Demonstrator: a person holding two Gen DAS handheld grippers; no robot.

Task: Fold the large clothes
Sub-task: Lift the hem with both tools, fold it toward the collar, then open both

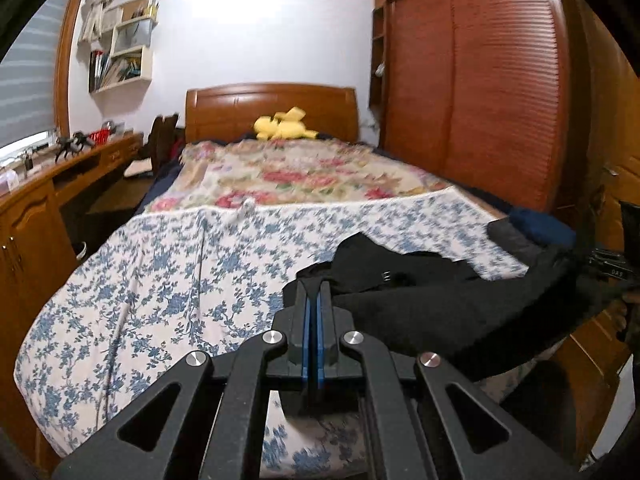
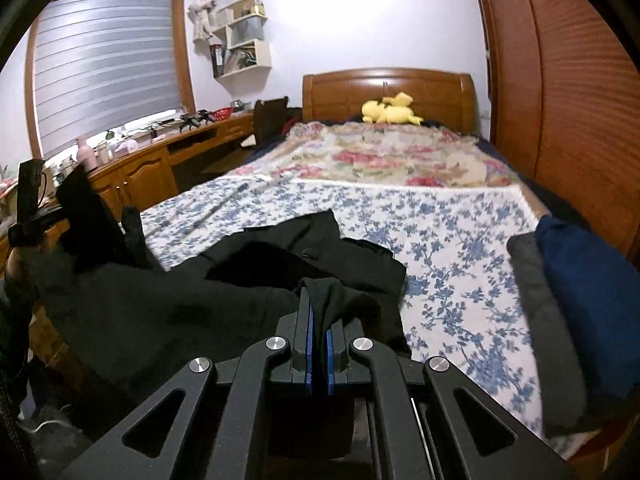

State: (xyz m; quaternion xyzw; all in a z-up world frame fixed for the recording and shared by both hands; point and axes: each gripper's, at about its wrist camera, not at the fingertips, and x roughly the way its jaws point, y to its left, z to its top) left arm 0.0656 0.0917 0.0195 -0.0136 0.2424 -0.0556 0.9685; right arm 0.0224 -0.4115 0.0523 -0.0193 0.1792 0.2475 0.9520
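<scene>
A: Starting at the left: wooden desk (image 1: 40, 200) hard against the bed's left side, cluttered on top. No swinging out that way.

B: Agreed. Then the left gripper (image 1: 314, 286)?

A: Pads nearly together, pinching a thin edge of the black garment (image 1: 440, 308) right at the tips. Visible from the right wrist too, raised at the far left with cloth hanging off it.

B: And the garment itself?

A: Strung between both grippers over the near end of the bed, sagging in the middle. Far part rumpled on the blue-flowered sheet (image 1: 160, 280).

B: Looks thick, soft and matte. Probably weighty for cloth, and not slippery. Likely to droop and bunch rather than hold a line.

A: So best taken at hems or corners, well apart, and kept taut. Deep pinches too, against creeping out of a shallow bite.

B: Right gripper (image 2: 318, 300)?

A: Closed on a bunched fold of the same garment, with cloth spilling over the pads.

B: Room for laying out?

A: Plenty ahead. Flat sheet up to the red-flowered blanket (image 1: 300, 176), with a yellow plush toy (image 1: 282, 126) far off by the headboard.

B: Farther right?

A: Tighter. Folded dark blue pile (image 2: 592, 280) with a grey piece (image 2: 536, 280) beside it, at the bed's right edge. Then the wardrobe (image 1: 500, 100) close alongside. Safer spreading toward the middle, away from that pile.
</scene>
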